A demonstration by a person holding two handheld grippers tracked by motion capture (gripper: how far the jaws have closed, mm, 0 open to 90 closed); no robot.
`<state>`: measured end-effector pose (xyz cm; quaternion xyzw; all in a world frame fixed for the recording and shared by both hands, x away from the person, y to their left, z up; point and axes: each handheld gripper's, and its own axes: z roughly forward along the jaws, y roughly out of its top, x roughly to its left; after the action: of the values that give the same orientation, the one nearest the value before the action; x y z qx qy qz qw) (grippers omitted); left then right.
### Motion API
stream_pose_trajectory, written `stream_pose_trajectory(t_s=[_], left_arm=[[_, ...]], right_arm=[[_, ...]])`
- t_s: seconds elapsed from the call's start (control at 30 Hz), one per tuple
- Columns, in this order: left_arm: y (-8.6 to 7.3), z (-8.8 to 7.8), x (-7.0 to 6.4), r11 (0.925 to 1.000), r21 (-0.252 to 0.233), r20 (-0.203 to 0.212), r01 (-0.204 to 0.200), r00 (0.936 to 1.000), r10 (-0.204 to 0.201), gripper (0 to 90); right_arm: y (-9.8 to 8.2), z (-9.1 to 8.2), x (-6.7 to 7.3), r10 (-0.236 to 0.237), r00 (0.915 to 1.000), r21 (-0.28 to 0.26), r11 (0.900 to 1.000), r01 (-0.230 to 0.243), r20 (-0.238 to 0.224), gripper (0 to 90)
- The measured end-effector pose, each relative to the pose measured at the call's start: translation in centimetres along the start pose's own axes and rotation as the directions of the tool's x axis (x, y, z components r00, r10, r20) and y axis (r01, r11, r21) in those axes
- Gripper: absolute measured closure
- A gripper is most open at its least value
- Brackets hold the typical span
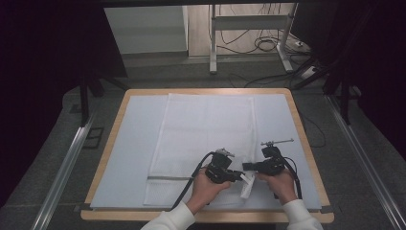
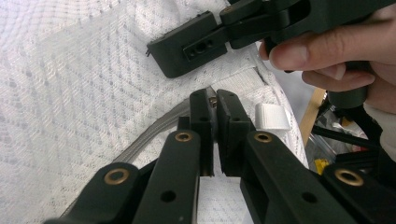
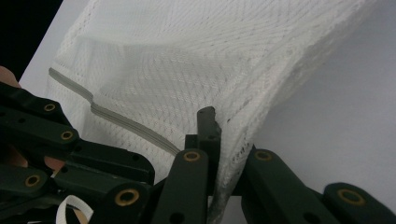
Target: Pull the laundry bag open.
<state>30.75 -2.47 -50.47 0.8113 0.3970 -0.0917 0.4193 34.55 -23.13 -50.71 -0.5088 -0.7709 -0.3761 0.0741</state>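
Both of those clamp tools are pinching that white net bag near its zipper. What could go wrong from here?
The left gripper appears to pinch a small metal bit at the zipper, so it may slip off. The right gripper holds only the mesh bag by its edge; pulling hard could stretch or tear it. The two grippers are close together and might bump.

A white mesh-cloth bag (image 1: 201,143) with a grey zip (image 3: 116,122) lies on a matt pale sheet (image 1: 134,143) over wood

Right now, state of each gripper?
Left gripper: closed on the zipper pull.
Right gripper: closed on the mesh bag edge.
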Motion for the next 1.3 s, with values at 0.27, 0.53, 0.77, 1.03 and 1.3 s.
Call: stream_pose_trajectory(t_s=[0.27,0.53,0.77,1.03,1.3], left_arm=[[-0.1,0.1,0.1,1.0000,0.001,0.006,0.004,1.0000,-0.004,86.5],[-0.2,0.1,0.3,1.0000,0.006,0.008,0.006,0.9999,-0.006,86.6],[-0.4,0.3,0.7,0.9997,0.006,0.018,0.024,0.9995,-0.025,86.6],[-0.6,0.3,1.0,0.9996,0.004,0.025,0.028,0.9993,-0.028,86.5],[-1.0,0.4,1.6,0.9990,0.013,0.012,0.042,0.9990,-0.042,86.6]], right_arm=[[-0.1,-0.2,-0.2,-0.002,1.0000,-0.003,1.000,0.002,-0.009,88.1],[-0.2,-0.3,-0.2,0.000,0.9999,-0.005,1.000,0.000,-0.015,88.2],[-0.3,-0.4,-0.3,-0.008,0.9997,-0.003,1.000,0.008,-0.021,88.2],[-0.3,-0.5,-0.3,-0.020,0.9994,0.000,1.000,0.020,-0.027,88.2],[-0.3,-0.9,-0.7,-0.010,0.9994,-0.013,1.000,0.009,-0.033,88.3]])
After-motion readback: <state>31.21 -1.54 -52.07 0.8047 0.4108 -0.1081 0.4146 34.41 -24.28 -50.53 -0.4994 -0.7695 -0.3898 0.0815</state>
